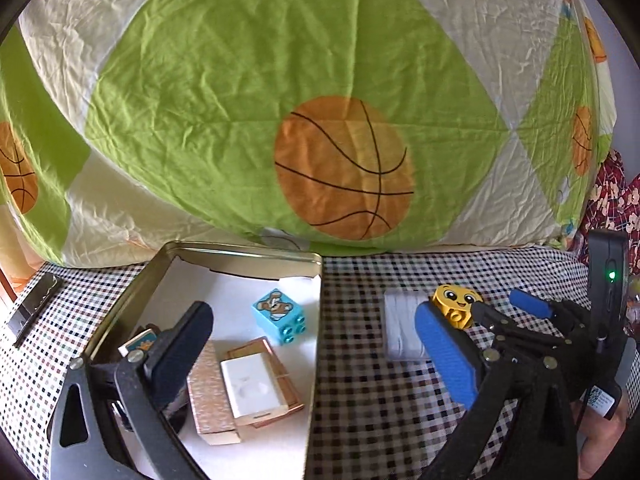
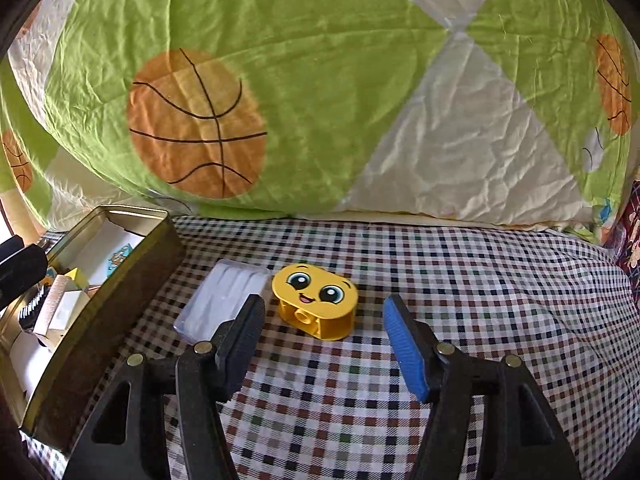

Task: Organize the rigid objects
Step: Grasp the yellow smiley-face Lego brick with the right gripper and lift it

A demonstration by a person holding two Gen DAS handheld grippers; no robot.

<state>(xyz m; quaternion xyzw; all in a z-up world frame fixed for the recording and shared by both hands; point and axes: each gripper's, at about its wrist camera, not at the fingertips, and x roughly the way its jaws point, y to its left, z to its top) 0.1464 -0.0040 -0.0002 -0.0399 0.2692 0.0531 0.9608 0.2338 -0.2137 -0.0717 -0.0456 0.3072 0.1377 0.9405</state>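
A yellow smiley-face block (image 2: 315, 301) lies on the checkered cloth, just ahead of my open right gripper (image 2: 324, 322) and between its fingers. A clear plastic case (image 2: 224, 303) lies to its left, beside the metal tin (image 2: 100, 320). In the left wrist view my open, empty left gripper (image 1: 316, 332) hovers over the tin (image 1: 248, 254), which holds a blue bear cube (image 1: 279, 316), a white box (image 1: 256, 386) and a patterned box (image 1: 210, 396). The yellow block (image 1: 456, 302), the clear case (image 1: 400, 330) and the right gripper (image 1: 500, 316) show at right.
A large green and white quilt with basketball prints (image 1: 344, 168) is piled right behind the tin and the objects. A dark flat item (image 1: 34, 310) lies at the far left on the cloth. Red patterned fabric (image 1: 616, 200) is at the far right.
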